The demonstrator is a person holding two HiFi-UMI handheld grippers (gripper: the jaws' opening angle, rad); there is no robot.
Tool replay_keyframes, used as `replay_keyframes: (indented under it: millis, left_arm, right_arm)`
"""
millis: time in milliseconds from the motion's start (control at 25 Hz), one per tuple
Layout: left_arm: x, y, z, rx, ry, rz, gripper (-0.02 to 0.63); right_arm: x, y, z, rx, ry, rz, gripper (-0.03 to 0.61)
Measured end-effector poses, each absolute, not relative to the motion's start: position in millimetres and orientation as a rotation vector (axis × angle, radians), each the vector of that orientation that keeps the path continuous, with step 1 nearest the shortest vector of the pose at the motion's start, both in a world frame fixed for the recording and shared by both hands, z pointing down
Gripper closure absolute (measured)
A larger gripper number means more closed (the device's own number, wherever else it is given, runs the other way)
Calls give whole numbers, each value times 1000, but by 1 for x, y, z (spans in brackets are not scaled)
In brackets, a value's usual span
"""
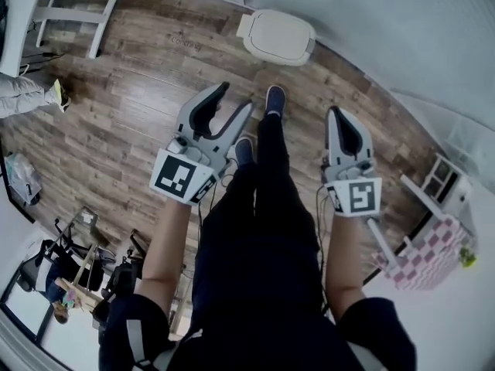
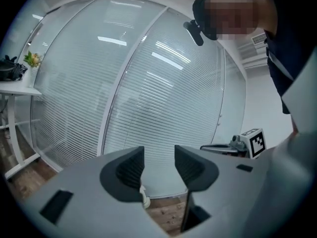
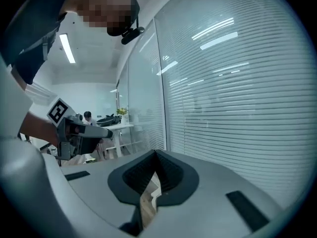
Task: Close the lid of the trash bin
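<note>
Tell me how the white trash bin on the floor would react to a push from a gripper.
The trash bin looks like smooth pale plastic, so it is probably light for its size. Standing on the plank floor, it would likely slide rather than resist. Its lid appears flat down, so probably nothing flaps.

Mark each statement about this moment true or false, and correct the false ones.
1. The lid of the trash bin is down. True.
2. The left gripper has its jaws apart with nothing between them. True.
3. The right gripper is clamped on the lid. False: its jaws are together on nothing, well clear of the bin.
4. The bin stands on a table. False: it stands on the wooden floor, by the wall.
</note>
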State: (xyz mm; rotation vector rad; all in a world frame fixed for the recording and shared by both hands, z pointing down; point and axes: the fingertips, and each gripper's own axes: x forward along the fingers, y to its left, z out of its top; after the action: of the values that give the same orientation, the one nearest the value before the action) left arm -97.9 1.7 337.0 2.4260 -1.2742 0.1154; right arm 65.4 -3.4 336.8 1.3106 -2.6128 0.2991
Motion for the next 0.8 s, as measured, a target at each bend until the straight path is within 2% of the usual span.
replay_keyframes:
  millis: [440,800]
  left_arm:
    - [-124,64,262,2478,-1368,13,426]
    - [-145,110,249,2505,-1482,-19,425]
  right_arm:
    - [66,32,267,1411,-2626,141,574]
    - [62,76,246,1421,-2626,92,574]
